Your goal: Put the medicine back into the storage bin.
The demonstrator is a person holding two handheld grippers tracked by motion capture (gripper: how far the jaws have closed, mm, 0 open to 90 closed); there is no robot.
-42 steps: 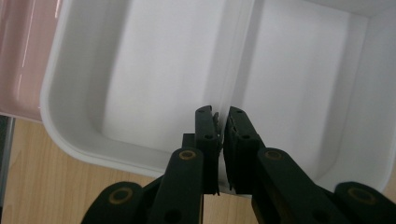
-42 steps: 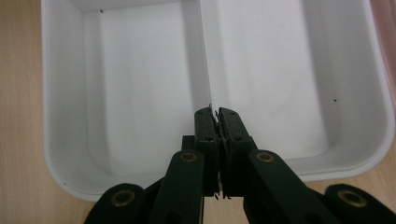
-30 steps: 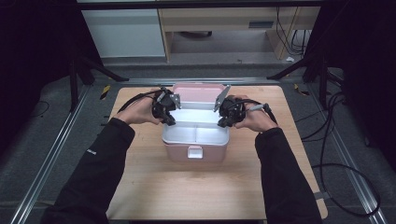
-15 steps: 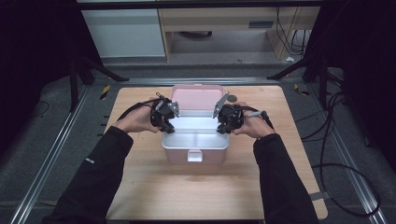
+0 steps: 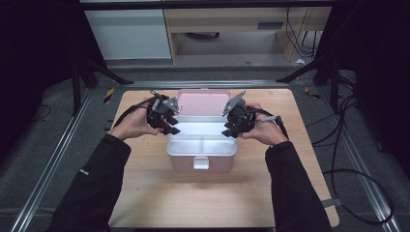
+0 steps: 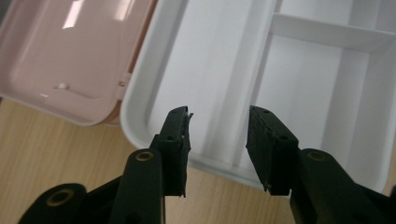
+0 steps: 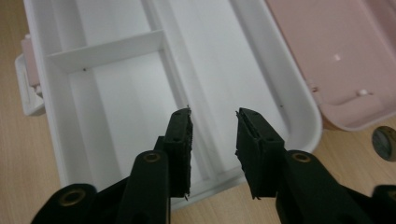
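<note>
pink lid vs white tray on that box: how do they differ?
Colour: the pink lid is pink; the white tray is white. Pose: the lid is swung open behind the box, while the tray sits in the box top. Inside: the lid is one smooth shell; the tray is split by dividers into compartments. Shared: both are rounded rectangles of glossy plastic, and both look empty.

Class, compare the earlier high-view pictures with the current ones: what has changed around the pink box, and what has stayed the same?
The left gripper and right gripper have both just opened their jaws; nothing sits between either pair, which stand over the white tray. Earlier they were shut at the tray's two ends, so they have let go. The pink lid lies further back, now fully open. The box stays put on the table.
</note>
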